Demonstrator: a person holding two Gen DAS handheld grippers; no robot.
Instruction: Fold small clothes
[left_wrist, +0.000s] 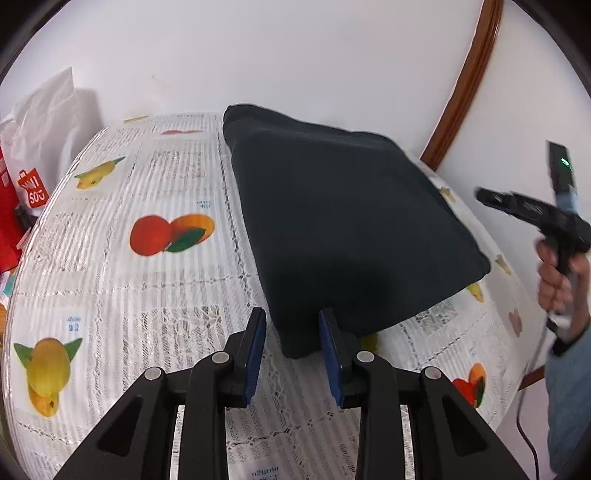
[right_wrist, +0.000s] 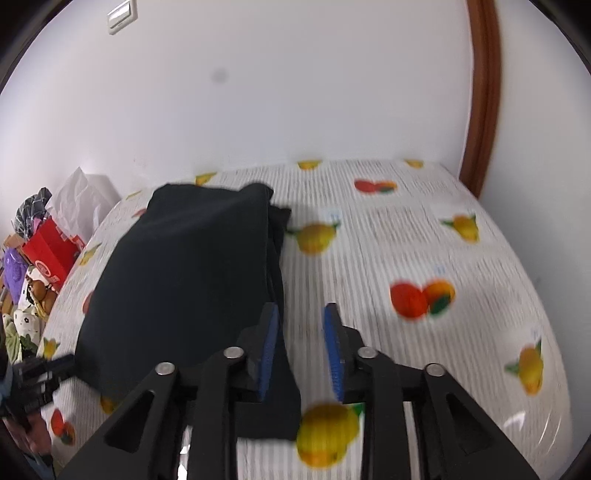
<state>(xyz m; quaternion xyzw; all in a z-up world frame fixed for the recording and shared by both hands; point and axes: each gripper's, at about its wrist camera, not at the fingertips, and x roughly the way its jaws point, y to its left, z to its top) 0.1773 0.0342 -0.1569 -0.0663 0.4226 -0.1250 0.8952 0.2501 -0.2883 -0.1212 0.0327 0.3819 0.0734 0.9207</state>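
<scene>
Dark cloth on a fruit-print bench cover

The folded garment (left_wrist: 343, 221) is plain black-navy; the bench (left_wrist: 122, 295) wears a white lace-patterned cover printed with red-orange and yellow fruit with green leaves. Both grippers are black with blue pads on the fingers (left_wrist: 255, 354). The wall (left_wrist: 277, 55) is white, the door frame (left_wrist: 469, 74) reddish brown, and a bag (left_wrist: 33, 192) red with white lettering.
</scene>
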